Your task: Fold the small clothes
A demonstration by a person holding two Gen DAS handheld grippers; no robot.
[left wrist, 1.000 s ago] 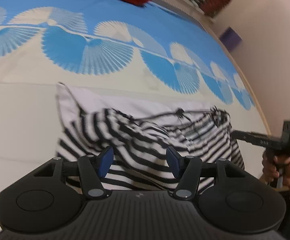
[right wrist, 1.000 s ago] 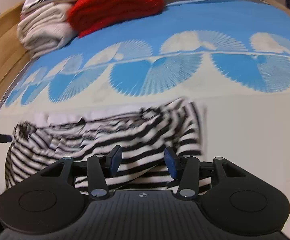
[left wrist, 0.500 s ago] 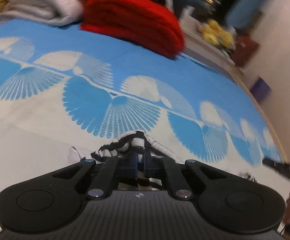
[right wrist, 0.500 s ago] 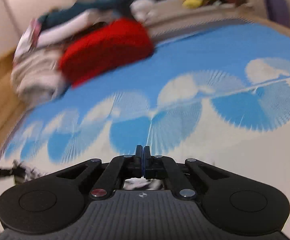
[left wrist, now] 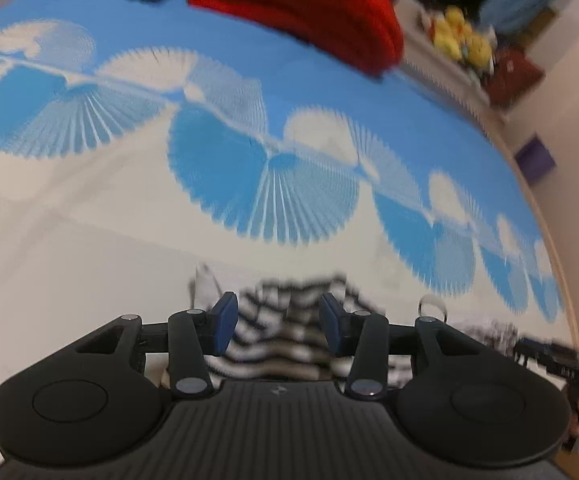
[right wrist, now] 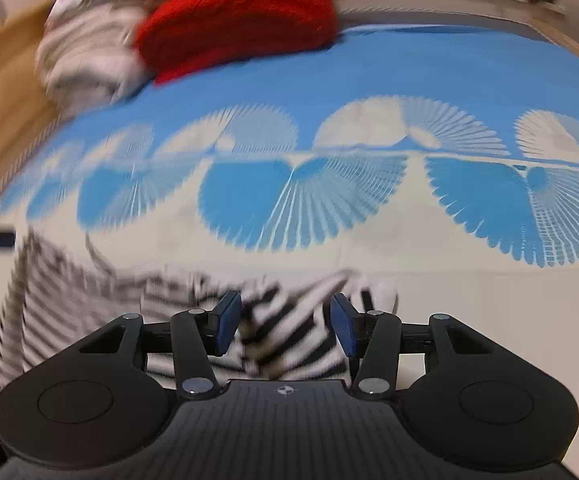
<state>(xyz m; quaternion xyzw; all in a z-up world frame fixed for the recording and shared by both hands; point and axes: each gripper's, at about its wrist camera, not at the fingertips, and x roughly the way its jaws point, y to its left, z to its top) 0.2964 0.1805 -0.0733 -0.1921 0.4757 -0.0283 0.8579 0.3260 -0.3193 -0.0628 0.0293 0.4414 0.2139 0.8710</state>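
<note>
Both grippers were pinched shut on the striped top half a sec ago; now the left gripper & right gripper have jaws spread wide, nothing held. Top lies rumpled on the white part of the blue fan-print bedsheet, just under both sets of fingers. Looks like one fold got dropped; prob. regrip next. Frames blurry.

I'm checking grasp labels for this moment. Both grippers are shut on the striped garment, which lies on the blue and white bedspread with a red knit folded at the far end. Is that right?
Not quite. Both wrist views show the fingers spread apart: the left gripper and right gripper are open over the striped garment, not shut on it. The rest holds: it lies on the blue and white bedspread, with the red knit at the far end.
</note>
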